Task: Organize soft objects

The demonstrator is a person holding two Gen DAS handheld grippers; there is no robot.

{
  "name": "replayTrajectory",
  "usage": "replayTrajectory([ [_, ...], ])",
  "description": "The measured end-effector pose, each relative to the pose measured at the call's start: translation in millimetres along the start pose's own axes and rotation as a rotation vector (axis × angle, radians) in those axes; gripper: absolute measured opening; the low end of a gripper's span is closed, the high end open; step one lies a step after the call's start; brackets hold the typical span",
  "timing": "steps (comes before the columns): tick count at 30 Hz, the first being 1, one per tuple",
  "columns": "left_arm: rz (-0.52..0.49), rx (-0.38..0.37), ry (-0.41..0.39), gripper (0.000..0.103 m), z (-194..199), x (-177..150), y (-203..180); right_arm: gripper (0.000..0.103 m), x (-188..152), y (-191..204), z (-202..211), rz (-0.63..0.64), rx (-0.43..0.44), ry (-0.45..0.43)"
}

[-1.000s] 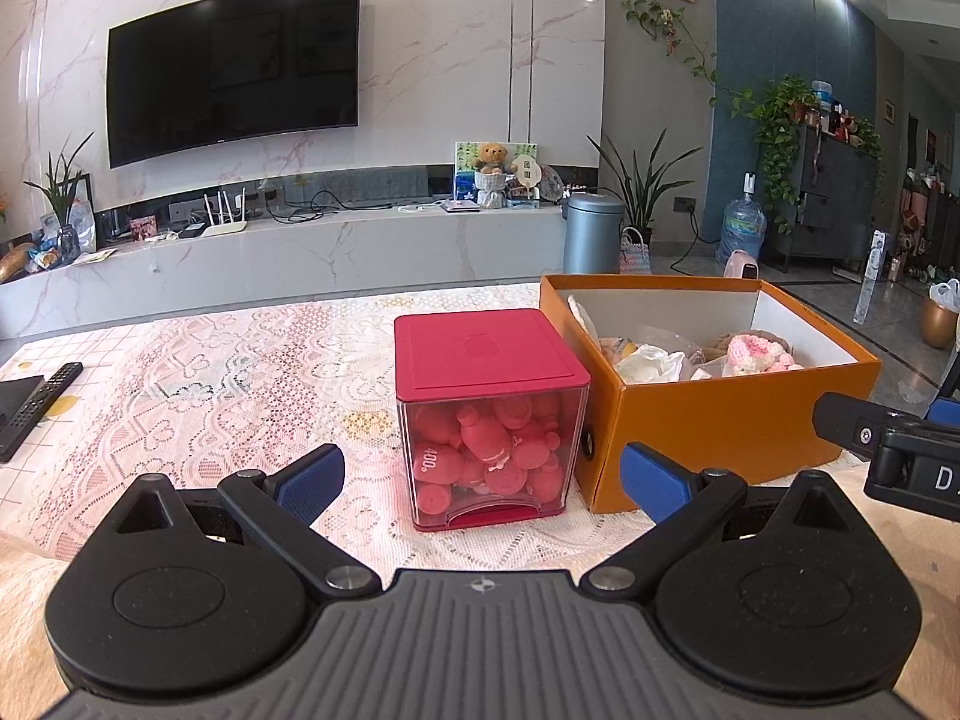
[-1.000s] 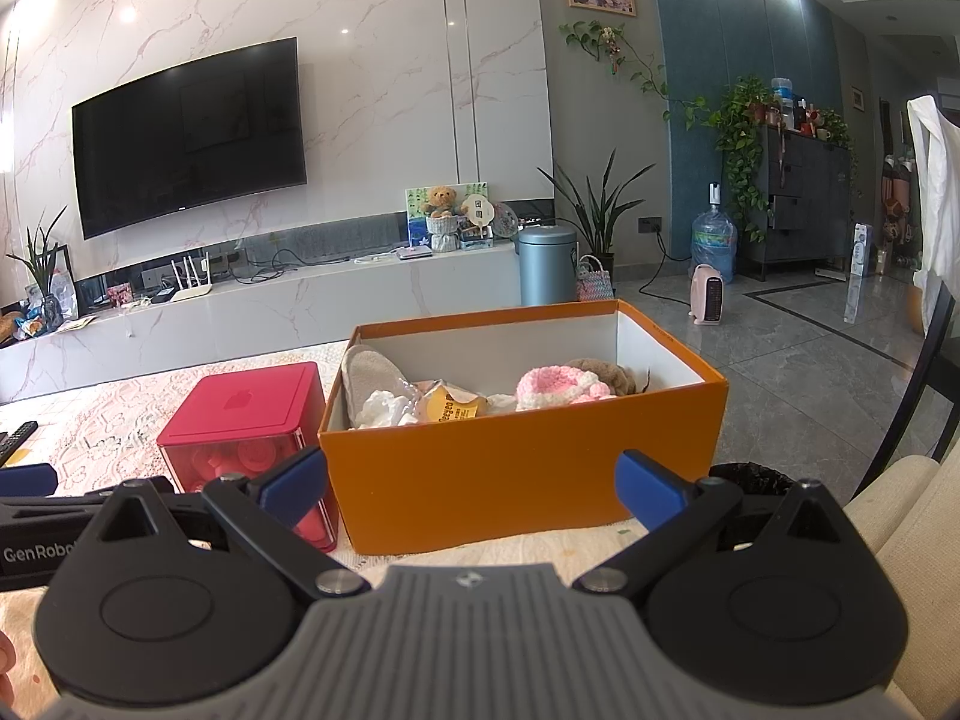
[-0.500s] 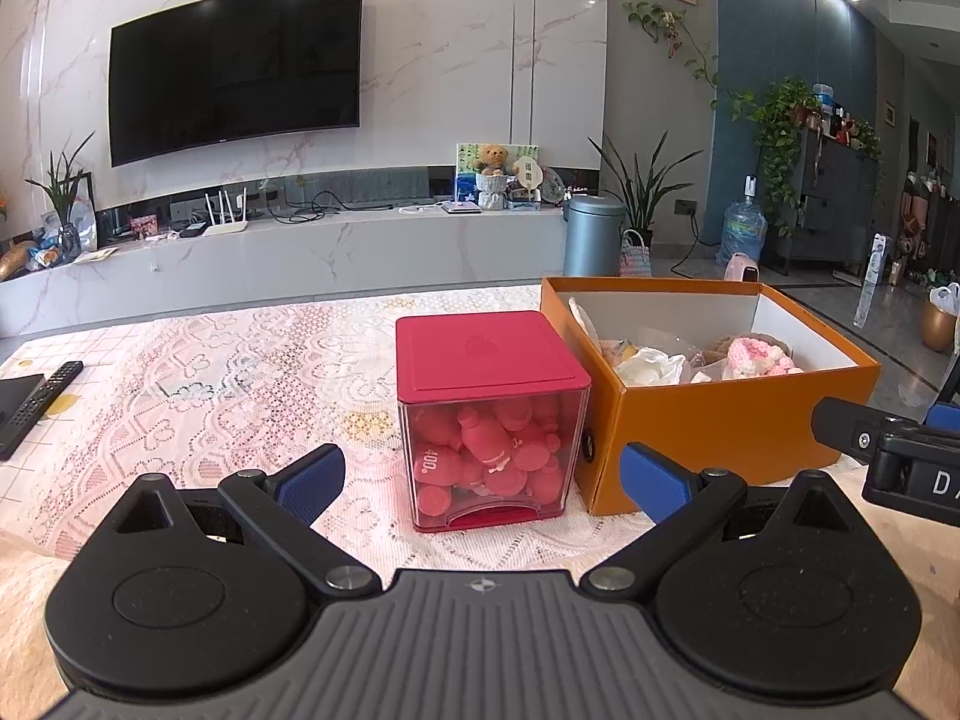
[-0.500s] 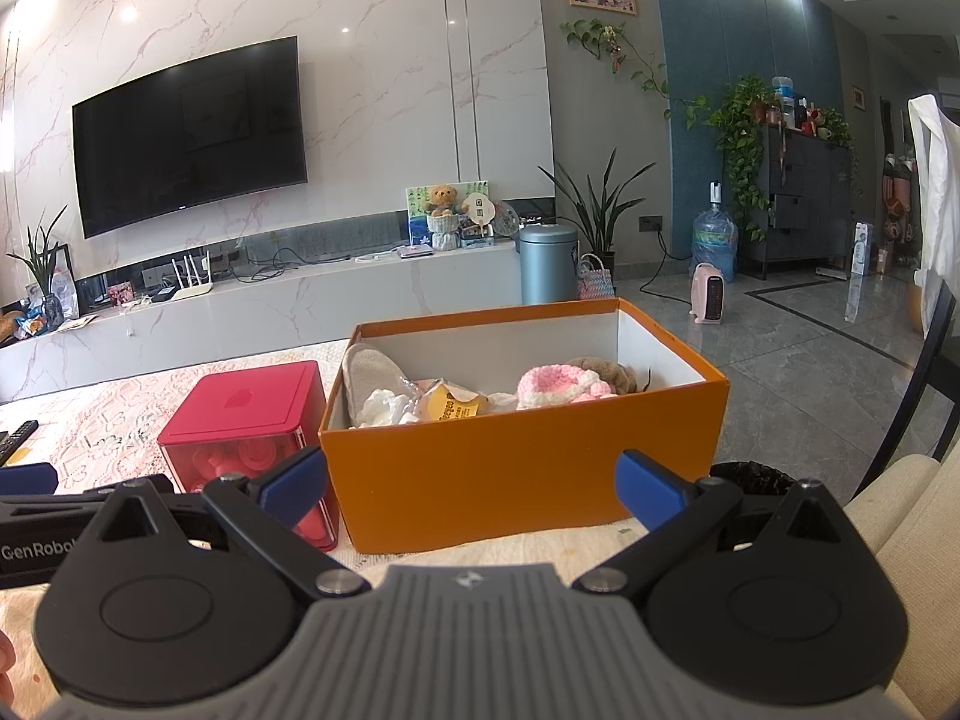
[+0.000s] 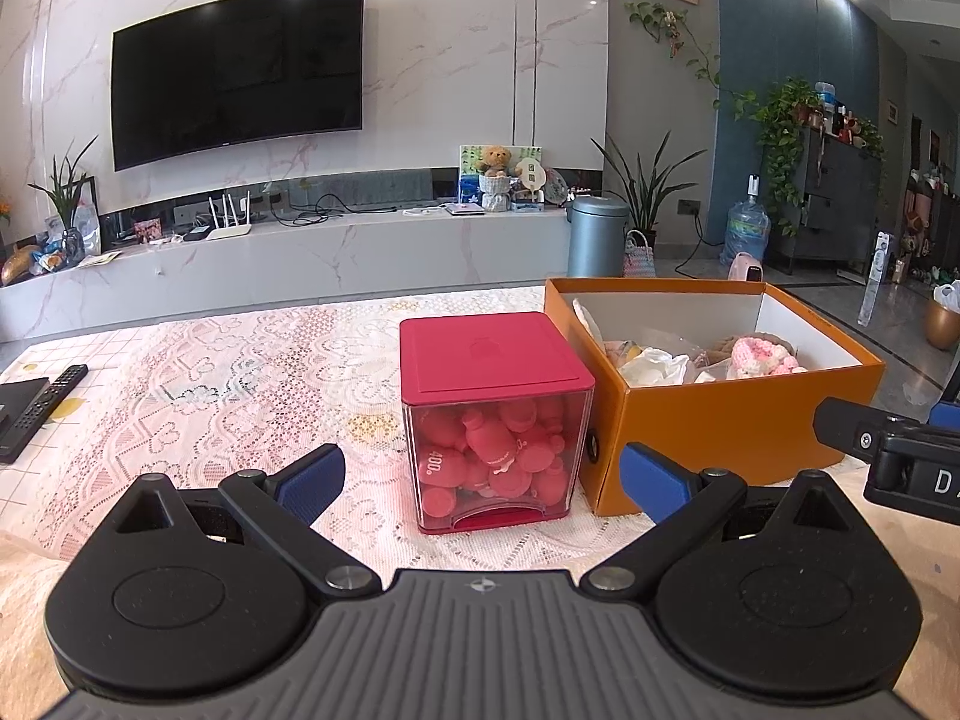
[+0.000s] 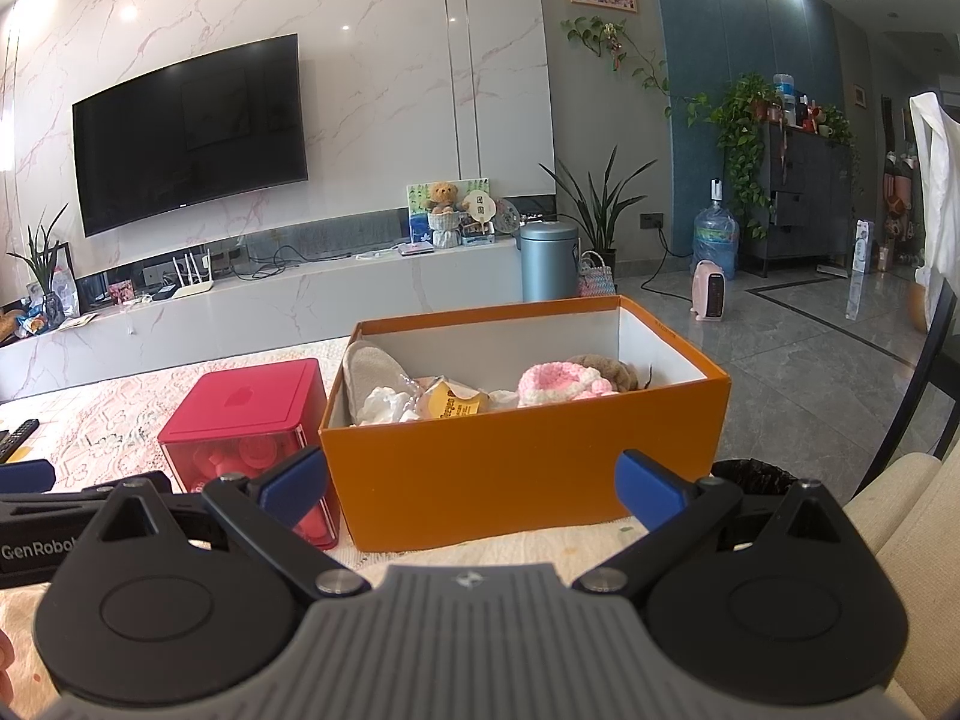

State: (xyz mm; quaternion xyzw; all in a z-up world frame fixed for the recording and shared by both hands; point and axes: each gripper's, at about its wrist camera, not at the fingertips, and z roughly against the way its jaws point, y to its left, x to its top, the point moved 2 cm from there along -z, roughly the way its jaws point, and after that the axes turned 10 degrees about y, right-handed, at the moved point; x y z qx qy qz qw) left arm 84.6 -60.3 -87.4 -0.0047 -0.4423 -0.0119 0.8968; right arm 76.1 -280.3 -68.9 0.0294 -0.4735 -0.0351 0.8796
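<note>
Living room with a marble wall and a dark television [image 5: 237, 69] over a long low shelf; up front, a counter [image 5: 198, 360] under a pink lace cloth. From the left wrist, the left tongs [image 5: 480, 477] hang low over the near edge, blue tips spread wide, nothing between them. Dead ahead between the tips stands a red-lidded clear cube [image 5: 495, 414], upright, packed with small red soft pieces. Just beside it on the right sits the orange box [image 5: 720, 414], lid off, its long axis running away to the right and back. Inside: a white crumpled piece [image 5: 654, 363] and a pink knitted item [image 5: 762, 355]. A remote control [image 5: 51, 393] lies at the far left. The other tool's black body pokes in at the right edge.

Over to the right wrist view: the right tongs [image 6: 471, 483] are also wide apart and empty, squared up to the orange box's [image 6: 522, 465] long side, which fills the gap between the tips. The pink knitted item [image 6: 555, 381] rests right of centre, a yellow packet [image 6: 450, 402] mid-box, white crumpled stuff left. The cube [image 6: 252, 420] stands just left of the box. A blue-grey bin [image 6: 549, 261] stands on the floor behind.
</note>
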Motion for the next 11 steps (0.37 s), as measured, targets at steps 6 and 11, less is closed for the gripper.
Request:
replayTrajectory([
  [6, -0.002, -0.002, 0.001, 0.103, 0.3, -0.1, 0.0, 0.100, 0.3, 0.1, 0.2, 0.000, 0.000, 0.000],
  [11, -0.001, -0.002, 0.000, 0.103, 1.0, 0.4, 1.2, 0.100, 0.3, 0.3, 0.5, 0.000, 0.000, 0.001],
])
